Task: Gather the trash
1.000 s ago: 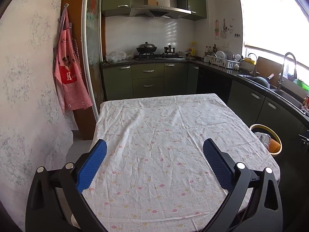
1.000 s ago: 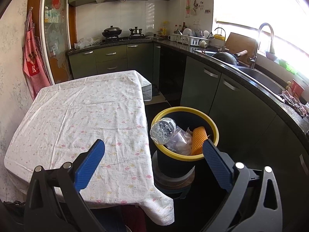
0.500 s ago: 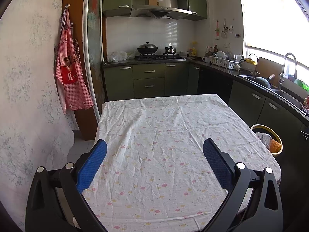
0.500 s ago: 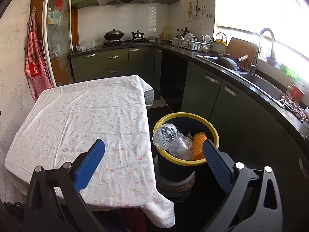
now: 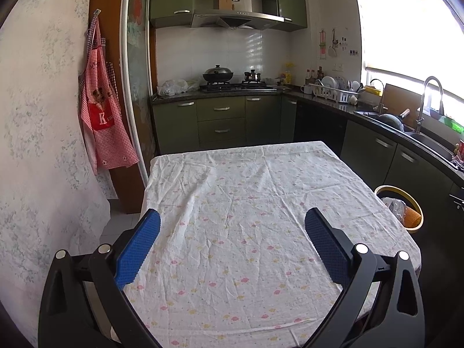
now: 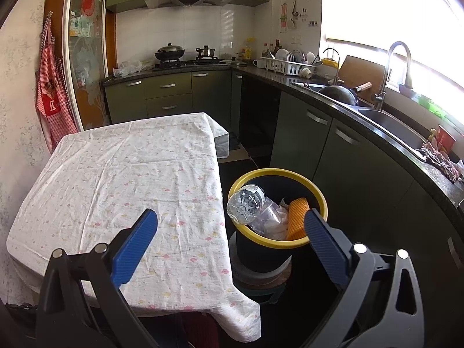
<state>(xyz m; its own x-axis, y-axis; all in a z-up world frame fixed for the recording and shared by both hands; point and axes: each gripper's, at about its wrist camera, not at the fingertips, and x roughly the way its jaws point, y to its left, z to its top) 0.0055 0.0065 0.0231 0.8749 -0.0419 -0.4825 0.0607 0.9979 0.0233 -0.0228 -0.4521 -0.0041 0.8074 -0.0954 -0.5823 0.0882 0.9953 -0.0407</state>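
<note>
Both grippers level, fingers (image 5: 139, 246) spread wide, empty.

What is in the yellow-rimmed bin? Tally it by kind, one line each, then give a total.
Clear plastic bottle: 1
Clear plastic cup: 1
Orange mesh piece: 1
White crumpled scrap: 1
Total visible in the bin: 4

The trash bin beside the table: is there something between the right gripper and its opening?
Nothing visible. The right gripper, open and empty, hangs above the trash bin, whose open top shows a plastic bottle.
</note>
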